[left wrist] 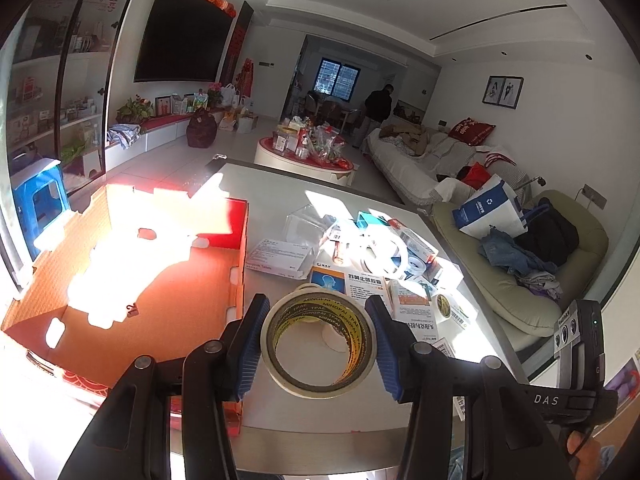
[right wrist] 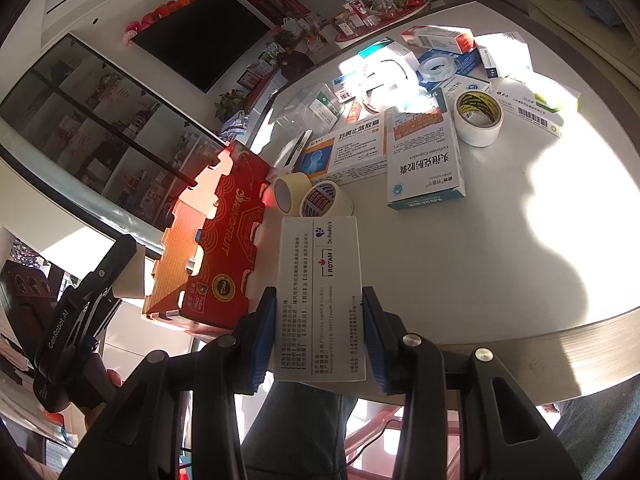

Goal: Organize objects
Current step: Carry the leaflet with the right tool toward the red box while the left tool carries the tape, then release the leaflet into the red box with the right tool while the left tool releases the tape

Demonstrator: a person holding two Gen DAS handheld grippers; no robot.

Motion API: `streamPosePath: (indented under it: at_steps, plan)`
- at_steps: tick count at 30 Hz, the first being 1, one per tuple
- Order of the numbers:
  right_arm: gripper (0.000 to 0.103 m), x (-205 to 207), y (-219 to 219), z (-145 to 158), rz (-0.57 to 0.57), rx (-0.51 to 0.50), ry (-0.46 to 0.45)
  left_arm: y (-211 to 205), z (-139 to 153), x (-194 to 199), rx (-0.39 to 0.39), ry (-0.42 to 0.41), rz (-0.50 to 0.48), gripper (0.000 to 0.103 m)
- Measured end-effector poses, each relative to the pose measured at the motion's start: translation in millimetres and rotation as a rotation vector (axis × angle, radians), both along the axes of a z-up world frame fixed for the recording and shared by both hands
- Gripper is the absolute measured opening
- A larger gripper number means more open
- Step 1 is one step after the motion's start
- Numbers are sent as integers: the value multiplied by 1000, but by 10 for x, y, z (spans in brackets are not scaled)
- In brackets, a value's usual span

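The left tool [left wrist: 318, 344] grips a roll of tape [left wrist: 319, 344] across its outer rim, the pads [left wrist: 250, 348] pressing on both sides, so the roll hangs clear above the bench [left wrist: 276, 408] edge, just beside the open red cardboard box [left wrist: 132, 280]. The right tool [right wrist: 319, 336] is nearly closed on a white medicine carton [right wrist: 320, 296], clamped by its 2 long sides and held over the near bench edge. Both seem meant for the box, which sits at the bench's left. More cartons and a second tape roll [right wrist: 478, 118] still lie scattered in the sunlight.
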State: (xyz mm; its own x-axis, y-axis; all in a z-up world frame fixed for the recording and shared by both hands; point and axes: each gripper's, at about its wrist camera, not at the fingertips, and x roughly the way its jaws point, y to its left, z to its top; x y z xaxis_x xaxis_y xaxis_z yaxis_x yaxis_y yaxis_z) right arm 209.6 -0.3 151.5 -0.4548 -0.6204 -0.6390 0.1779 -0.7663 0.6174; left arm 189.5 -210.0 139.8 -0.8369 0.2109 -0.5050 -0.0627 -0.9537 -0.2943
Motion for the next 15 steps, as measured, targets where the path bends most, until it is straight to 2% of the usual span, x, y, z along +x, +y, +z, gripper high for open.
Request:
streamPosePath:
  at_steps: [5,10,15]
  plan:
    - [40,-158,-473,221,112,-28,56,-393,-17,45,-47,9,116,53]
    - [40,-303,-1117,408,259,-59,96,-705,-121,36,-57,-9,199,53]
    - [40,-497,-1736,475,372,-74,92,-991,-157,-31,-64,0,265,53]
